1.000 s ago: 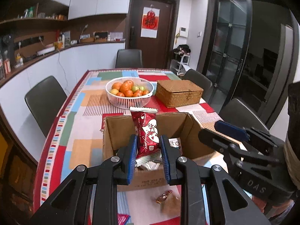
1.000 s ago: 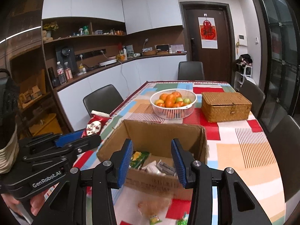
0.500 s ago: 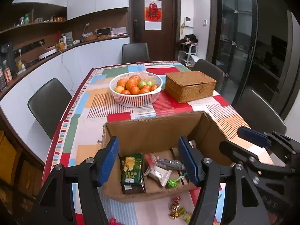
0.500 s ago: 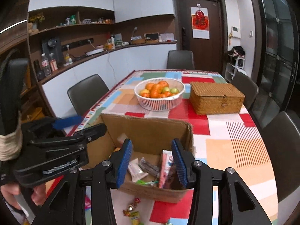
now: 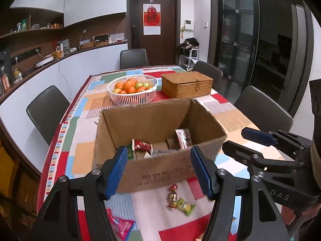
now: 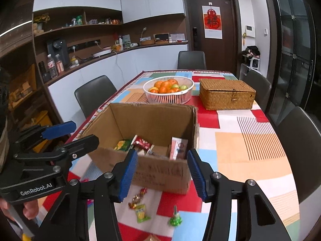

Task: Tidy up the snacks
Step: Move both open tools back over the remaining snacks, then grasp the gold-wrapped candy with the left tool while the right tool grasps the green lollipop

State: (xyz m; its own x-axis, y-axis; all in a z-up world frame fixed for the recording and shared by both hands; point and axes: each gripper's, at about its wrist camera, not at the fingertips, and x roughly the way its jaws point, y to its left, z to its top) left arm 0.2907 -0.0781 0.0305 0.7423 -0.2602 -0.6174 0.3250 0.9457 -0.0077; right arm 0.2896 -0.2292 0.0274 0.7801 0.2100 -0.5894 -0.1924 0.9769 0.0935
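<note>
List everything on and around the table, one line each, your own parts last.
cardboard box: one, brown, open, near end of table, snack packets inside
red snack packet: one, red, inside box
gold-red candy: one, on cloth in front of box
green-yellow candy: one, beside it
small green candy: one, nearer right side
pink packet: one, near edge, lower left
fruit basket: one, white, behind box, oranges and green fruit
wicker box: one, tan, lid shut, right of basket
chairs: five, dark, around table
left gripper: jaws open, empty
right gripper: jaws opening, empty
</note>
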